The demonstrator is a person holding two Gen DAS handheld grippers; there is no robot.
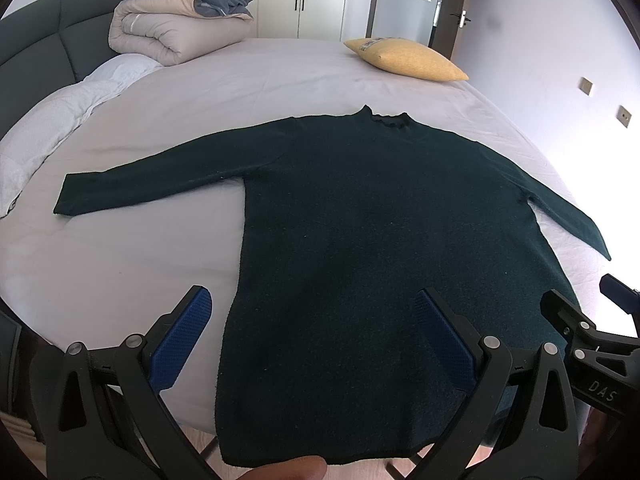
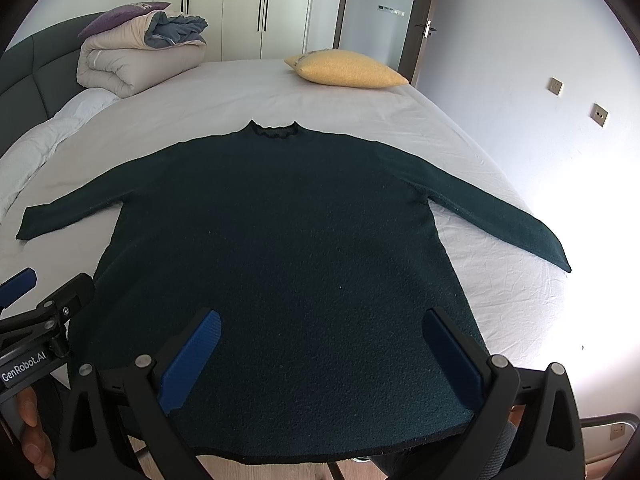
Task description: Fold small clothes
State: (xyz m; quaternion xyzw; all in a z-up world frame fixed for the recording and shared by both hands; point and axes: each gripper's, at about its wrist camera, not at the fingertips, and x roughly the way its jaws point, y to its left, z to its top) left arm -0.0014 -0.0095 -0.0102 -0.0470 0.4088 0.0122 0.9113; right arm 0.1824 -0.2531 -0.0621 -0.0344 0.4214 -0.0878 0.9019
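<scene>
— Dark-green knit sweater (image 2: 272,240) lies flat on the bed (image 2: 360,100), hem nearest both claws.
— Soft and floppy, likely. Left claw (image 1: 312,344) and right claw (image 2: 320,356) gape, empty; pinch a sleeve cuff.

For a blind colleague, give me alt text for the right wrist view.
A dark green knit sweater lies flat, sleeves spread, on a white-sheeted bed. The open right gripper hovers over its hem; a yellow pillow sits behind.
</scene>
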